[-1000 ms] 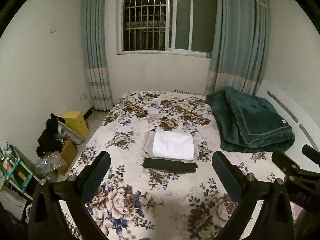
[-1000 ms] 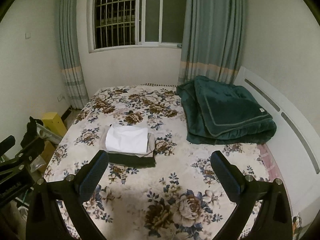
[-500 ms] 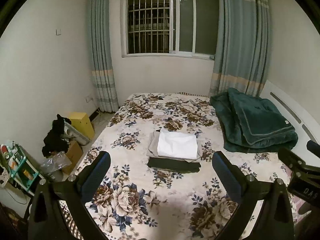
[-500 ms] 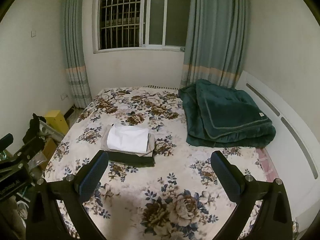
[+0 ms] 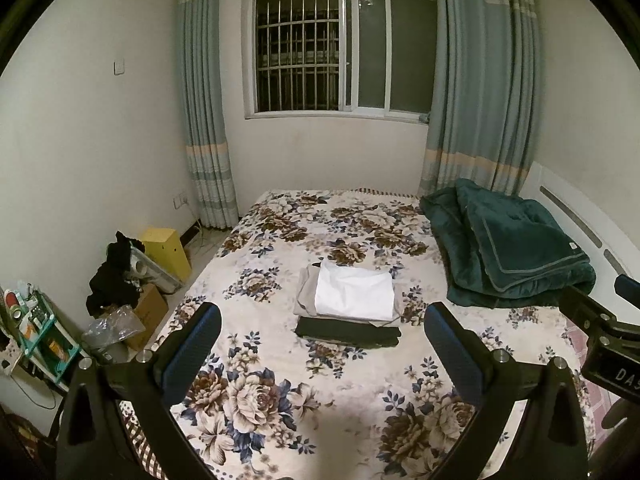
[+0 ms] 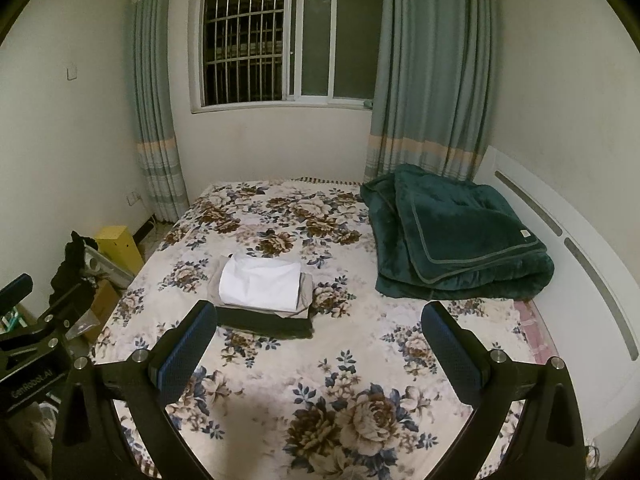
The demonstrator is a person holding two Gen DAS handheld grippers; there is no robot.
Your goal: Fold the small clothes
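I see my left claw [image 5: 322, 338] spread wide and my right claw [image 6: 320, 336] the same — both holding nothing, above the floral bed [image 5: 280, 400]. The folded clothes [image 5: 348, 302] sit stacked mid-bed — white piece on top, beside the green blanket [image 5: 508, 248].

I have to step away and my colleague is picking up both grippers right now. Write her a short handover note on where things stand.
Left gripper: open, empty, above the bed.
Right gripper: open, empty, likewise.
Clothes: one stack mid-bed, white piece on top, beige piece under it, dark piece at the bottom with its near edge sticking out.
Done: all three look folded and stacked.
Left: no unfolded clothes visible on the bed; maybe square up the stack. The green blanket lies apart.
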